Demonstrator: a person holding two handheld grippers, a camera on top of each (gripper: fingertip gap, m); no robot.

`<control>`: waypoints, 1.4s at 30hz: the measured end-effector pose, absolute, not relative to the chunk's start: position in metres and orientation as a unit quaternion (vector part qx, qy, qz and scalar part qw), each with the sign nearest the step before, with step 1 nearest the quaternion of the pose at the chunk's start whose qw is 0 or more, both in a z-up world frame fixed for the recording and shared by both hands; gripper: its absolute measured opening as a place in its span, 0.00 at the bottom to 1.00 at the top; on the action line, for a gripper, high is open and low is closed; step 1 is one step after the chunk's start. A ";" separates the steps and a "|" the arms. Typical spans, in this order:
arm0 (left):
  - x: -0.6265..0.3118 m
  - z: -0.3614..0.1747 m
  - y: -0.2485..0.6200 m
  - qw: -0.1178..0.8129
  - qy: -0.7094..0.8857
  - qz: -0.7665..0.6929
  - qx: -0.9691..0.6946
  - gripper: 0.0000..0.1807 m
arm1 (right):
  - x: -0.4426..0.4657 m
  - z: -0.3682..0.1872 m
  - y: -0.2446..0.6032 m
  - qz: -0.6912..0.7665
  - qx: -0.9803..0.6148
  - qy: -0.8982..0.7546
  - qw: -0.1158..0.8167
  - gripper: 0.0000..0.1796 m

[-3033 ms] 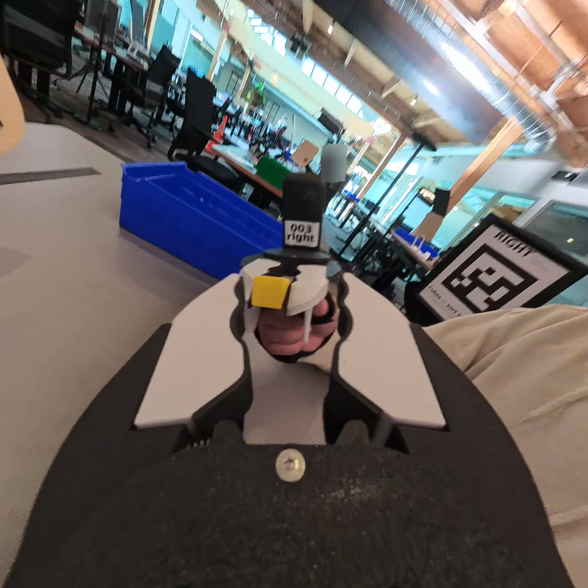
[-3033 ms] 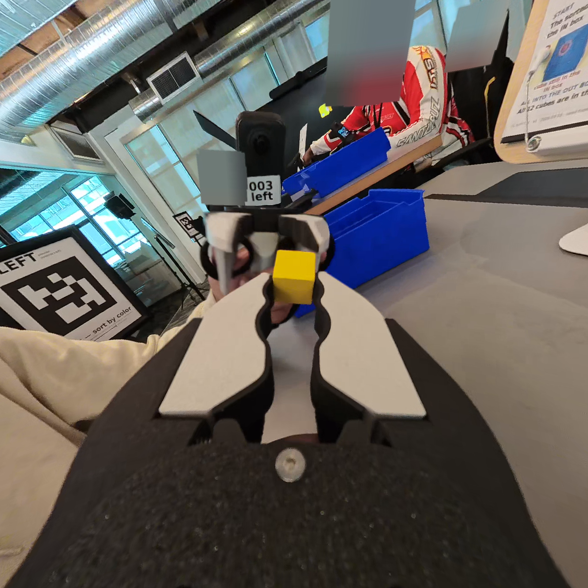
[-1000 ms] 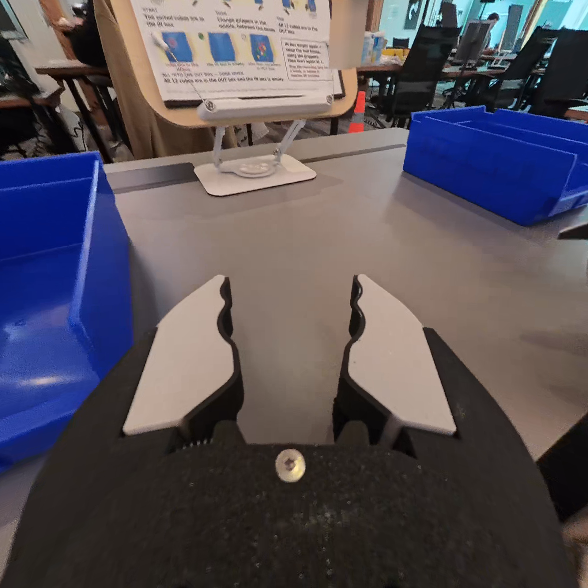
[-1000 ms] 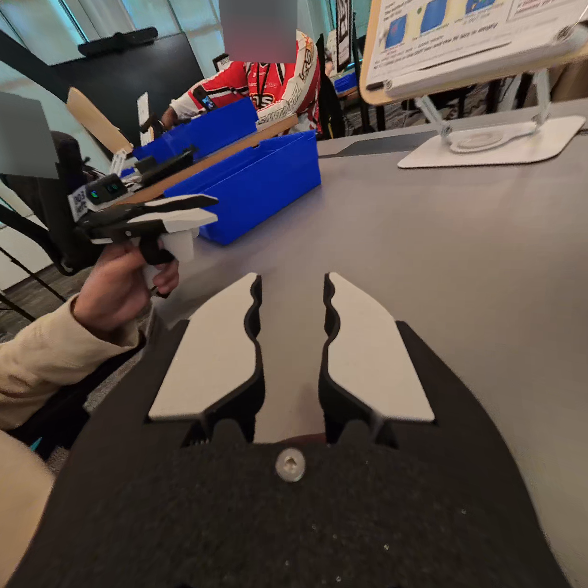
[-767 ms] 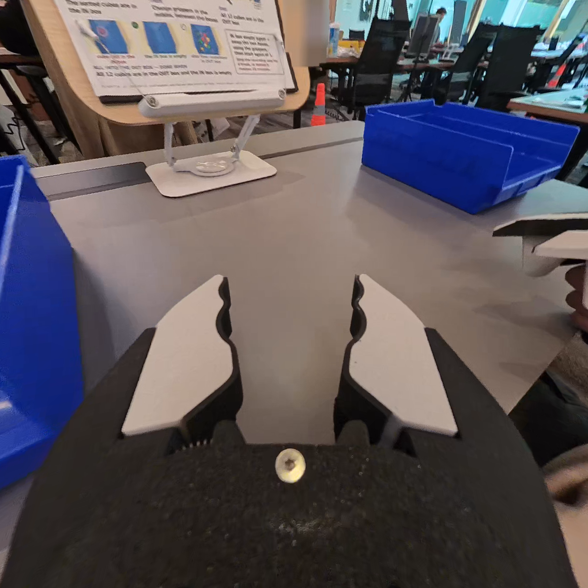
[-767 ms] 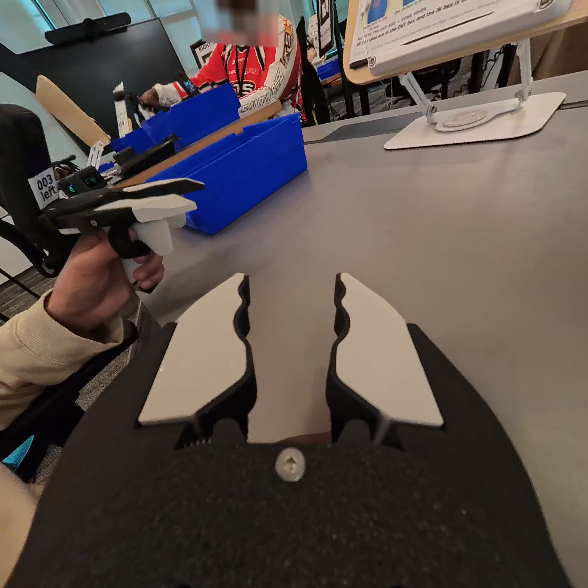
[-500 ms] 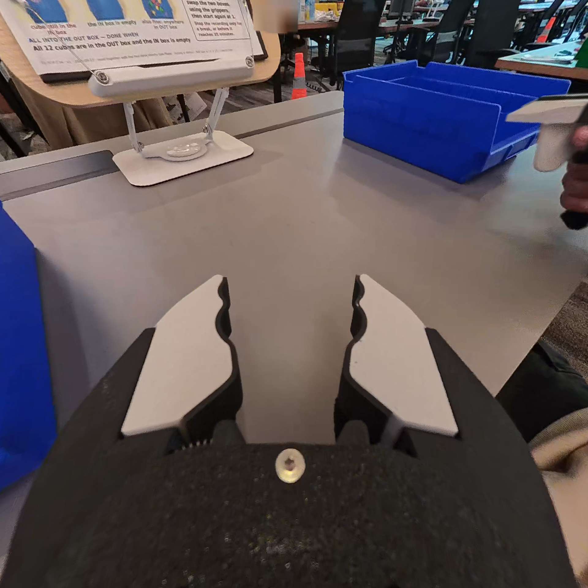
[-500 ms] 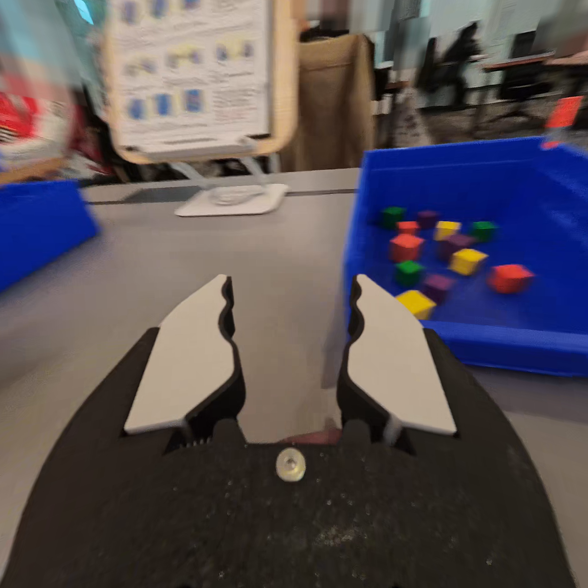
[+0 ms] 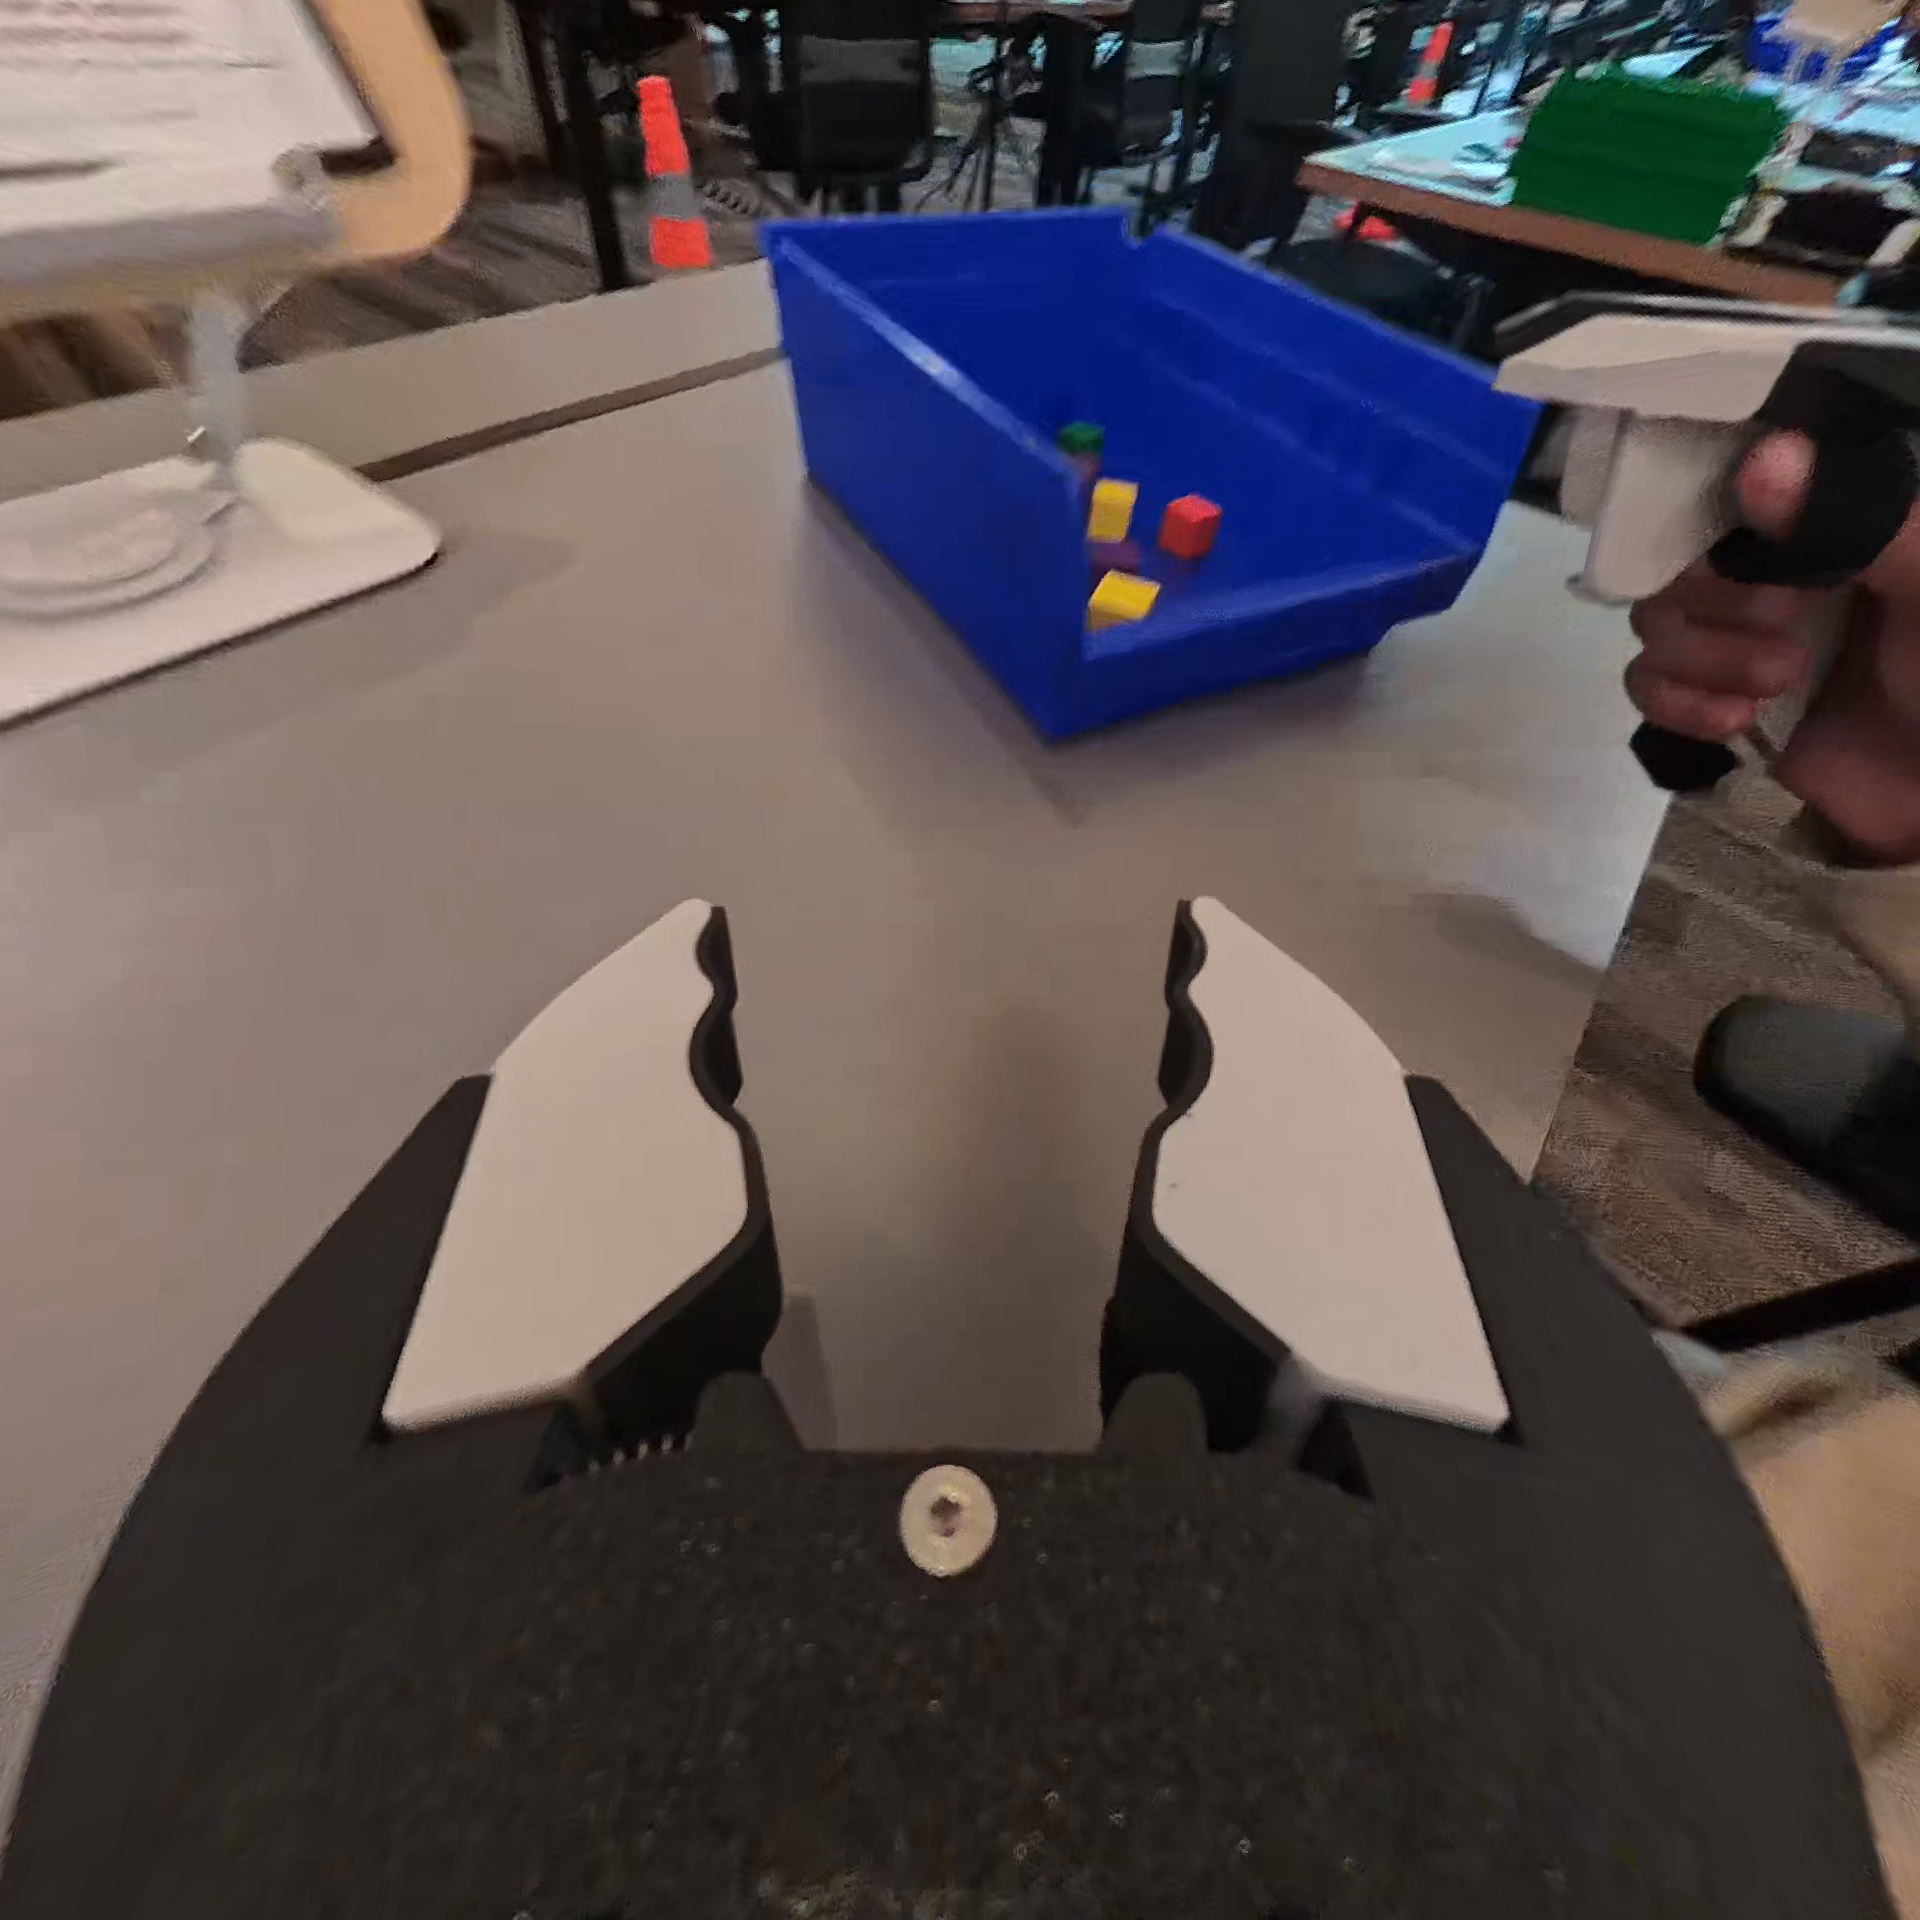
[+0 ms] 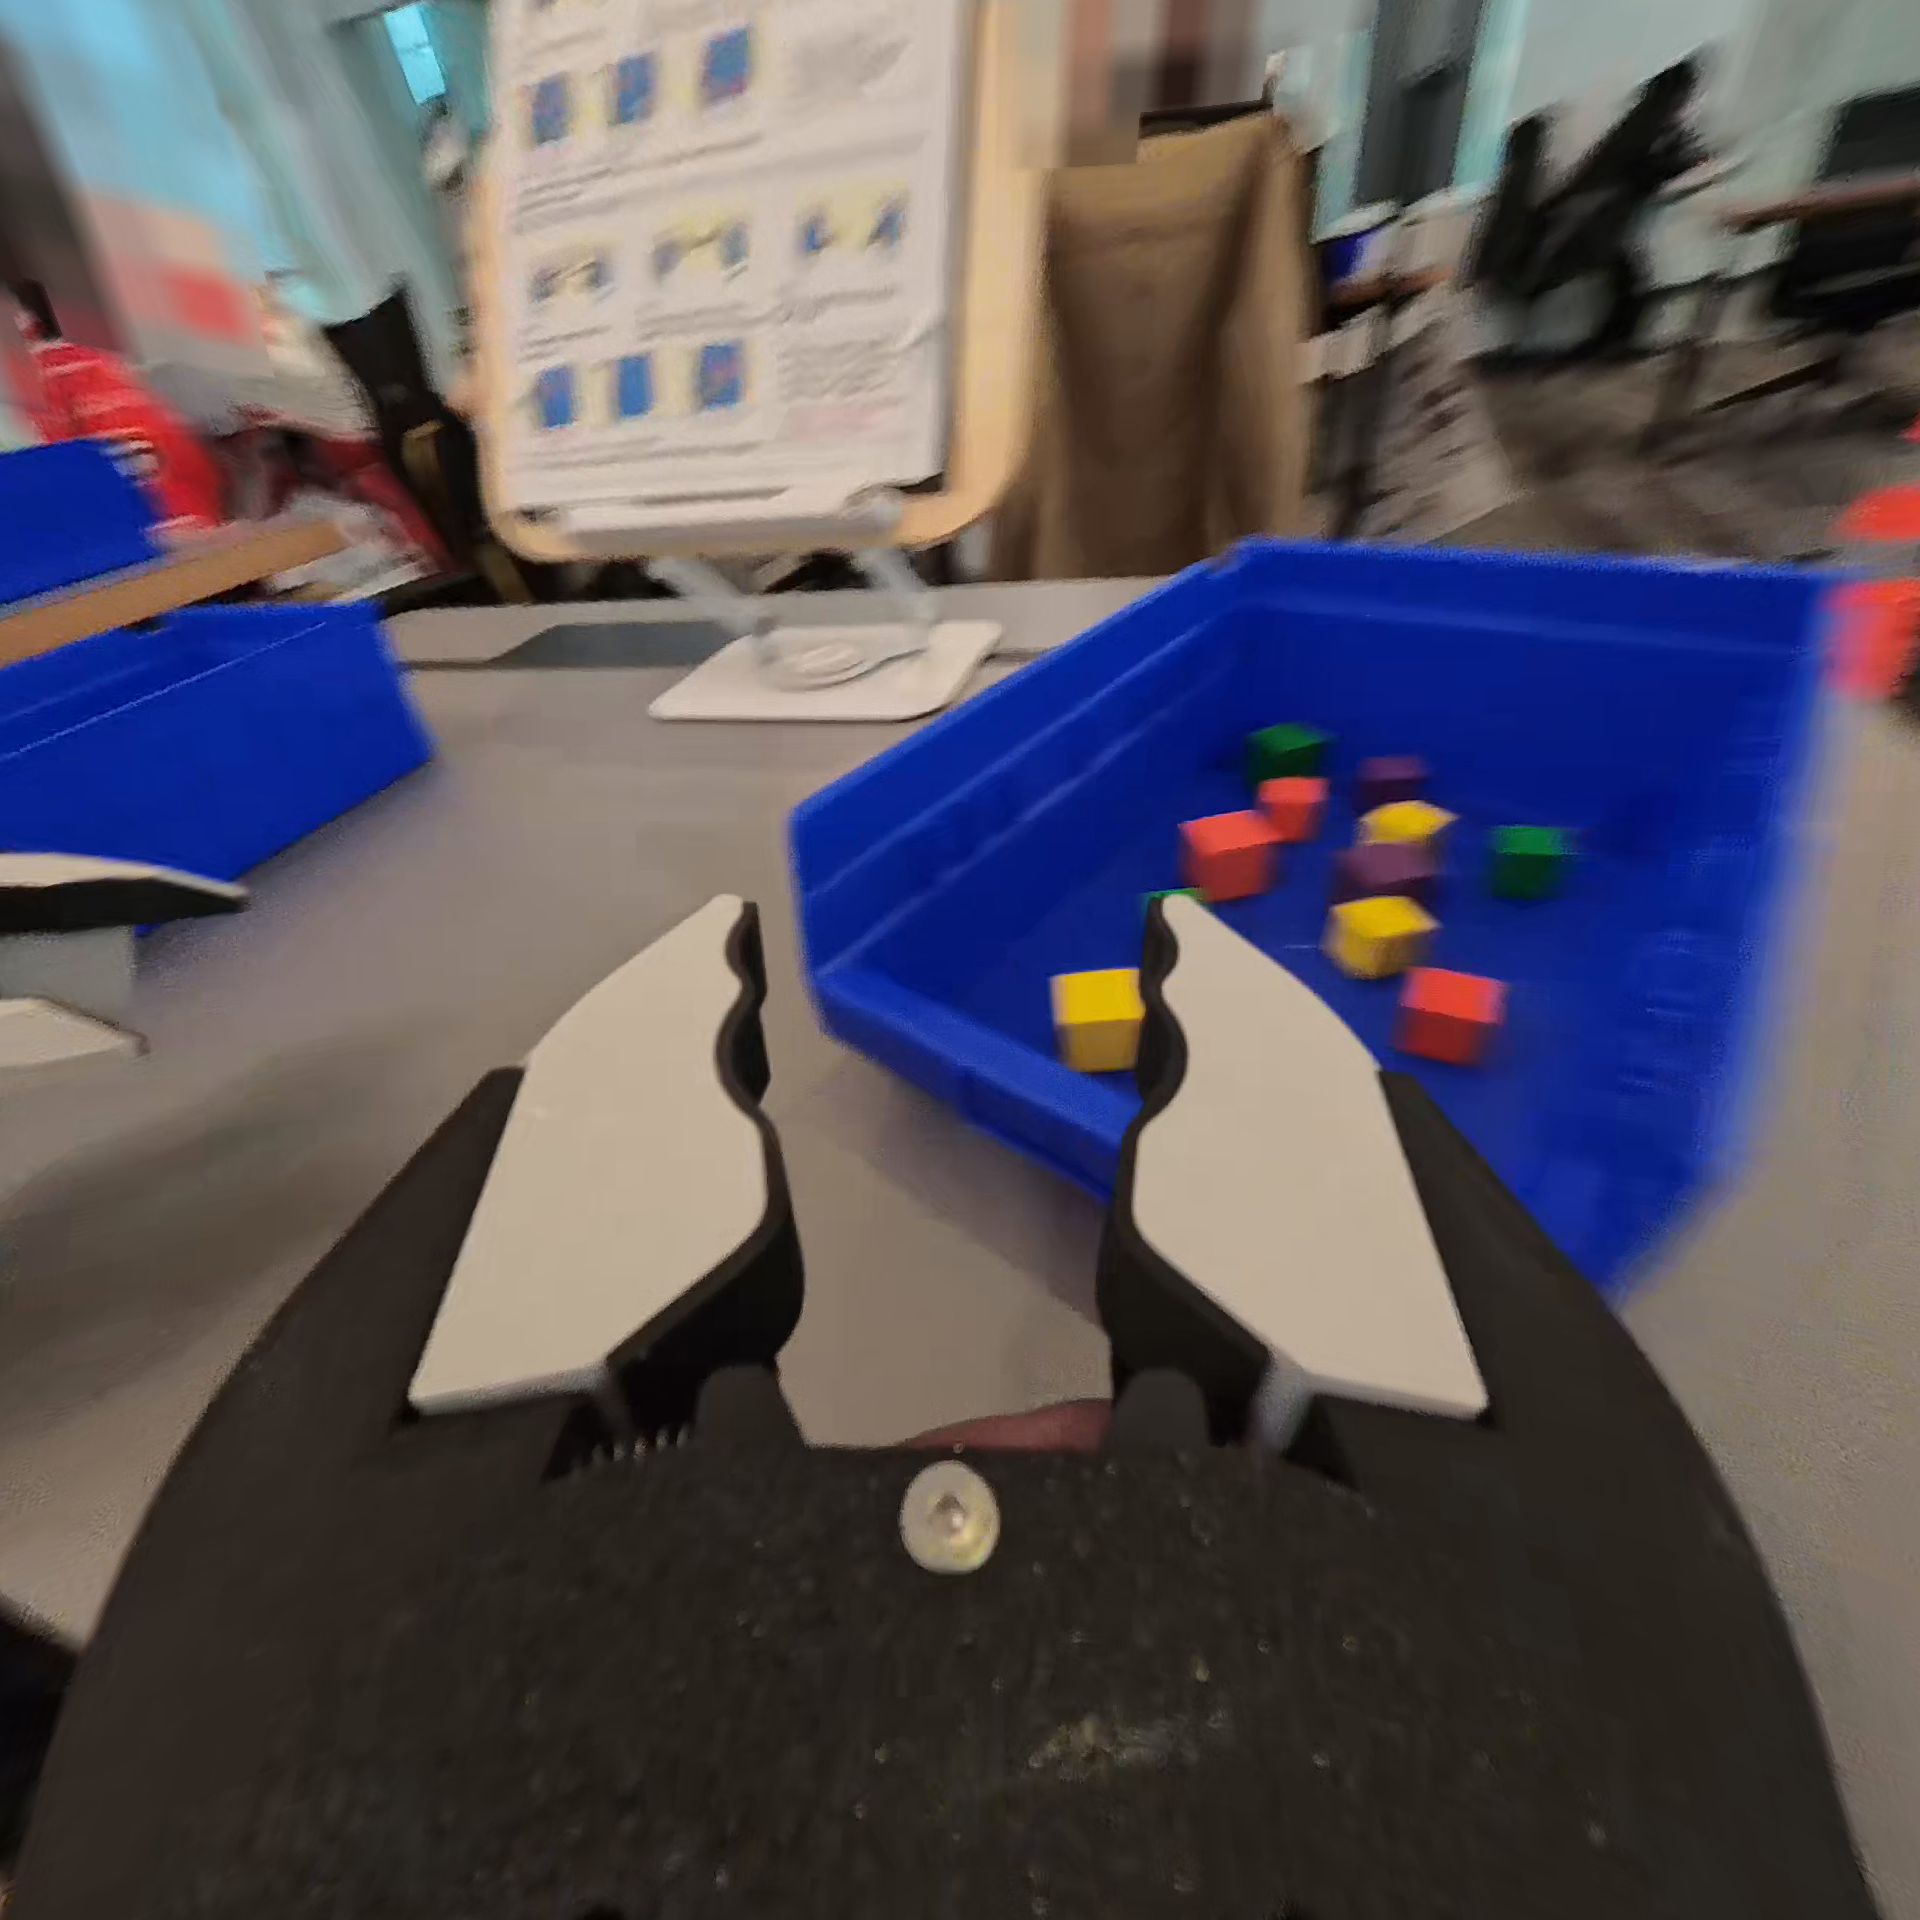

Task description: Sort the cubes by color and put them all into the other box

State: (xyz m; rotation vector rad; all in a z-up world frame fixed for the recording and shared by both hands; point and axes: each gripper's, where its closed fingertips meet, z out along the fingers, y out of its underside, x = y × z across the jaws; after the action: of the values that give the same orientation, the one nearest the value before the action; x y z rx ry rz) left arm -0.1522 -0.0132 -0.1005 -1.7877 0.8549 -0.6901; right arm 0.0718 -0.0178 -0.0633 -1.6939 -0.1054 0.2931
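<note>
Here, the right tool (image 10: 945,914) is spread apart and holds nothing, low in the frame over the grey table (image 10: 520,935). The left tool (image 9: 945,914) is apart too. Colored cubes (image 10: 1377,932) lie in the blue box (image 10: 997,831) at right; another blue box (image 10: 197,727) sits at left.

Box (image 10: 1039,790): blue
Cubes (image 10: 1377,935): red, yellow, green, purple
Second box (image 10: 208,748): blue
Desk (image 9: 623,727): plain grey
Right gripper (image 10: 945,925): black, pale grey fingers
Cone (image 9: 670,177): orange, pale band

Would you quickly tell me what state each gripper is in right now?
Left gripper: open, holding nothing.
Right gripper: open, holding nothing.
</note>
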 end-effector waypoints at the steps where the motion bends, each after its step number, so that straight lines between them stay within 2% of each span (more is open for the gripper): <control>1: -0.130 -0.093 -0.009 0.500 0.359 -0.290 -0.732 0.44 | 0.094 -0.058 -0.024 0.096 -0.742 -0.013 0.663 0.38; 4: -0.066 -0.083 0.018 0.513 0.370 -0.260 -0.729 0.43 | 0.161 -0.068 -0.037 0.015 -0.740 0.108 0.664 0.39; 10: 0.032 -0.096 0.072 0.484 0.293 -0.266 -0.781 0.39 | 0.176 -0.116 0.002 -0.020 -0.786 0.122 0.606 0.36; 11: 0.038 -0.102 0.080 0.483 0.277 -0.260 -0.789 0.36 | 0.176 -0.123 0.007 -0.016 -0.801 0.129 0.585 0.35; 12: 0.041 -0.108 0.088 0.479 0.266 -0.249 -0.799 0.29 | 0.179 -0.122 0.012 -0.014 -0.797 0.146 0.586 0.33; 14: 0.039 -0.119 0.100 0.466 0.240 -0.228 -0.821 0.06 | 0.184 -0.120 0.016 -0.015 -0.789 0.173 0.590 0.25; 15: 0.035 -0.120 0.104 0.464 0.228 -0.215 -0.828 0.03 | 0.185 -0.121 0.018 -0.017 -0.791 0.168 0.587 0.25; 16: 0.031 -0.120 0.107 0.465 0.227 -0.195 -0.833 0.02 | 0.186 -0.122 0.017 -0.006 -0.794 0.179 0.581 0.19; 18: 0.024 -0.116 0.108 0.478 0.235 -0.160 -0.831 0.01 | 0.188 -0.121 0.010 0.015 -0.794 0.198 0.574 0.05; 23: -0.002 -0.064 0.078 0.604 0.243 -0.098 -0.753 0.01 | 0.170 -0.114 -0.004 0.033 -0.755 0.216 0.618 0.03; 26: -0.039 -0.048 0.062 0.632 0.231 -0.081 -0.735 0.01 | 0.140 -0.095 -0.009 0.041 -0.728 0.196 0.656 0.03; 31: -0.131 -0.051 0.063 0.617 0.199 -0.068 -0.759 0.01 | 0.052 -0.088 -0.002 0.079 -0.739 0.144 0.653 0.03; 37: -0.249 -0.093 0.064 0.562 0.139 -0.044 -0.814 0.01 | -0.058 -0.116 0.023 0.125 -0.791 0.072 0.595 0.04; 42: -0.331 -0.110 0.056 0.553 0.080 -0.027 -0.829 0.01 | -0.136 -0.115 0.039 0.129 -0.803 0.004 0.582 0.04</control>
State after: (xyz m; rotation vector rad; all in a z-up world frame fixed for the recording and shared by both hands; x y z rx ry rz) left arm -0.3307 0.0563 -0.1099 -1.9603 0.1885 -0.0647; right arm -0.1360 0.0393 -0.1154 -1.8742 0.0090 0.3001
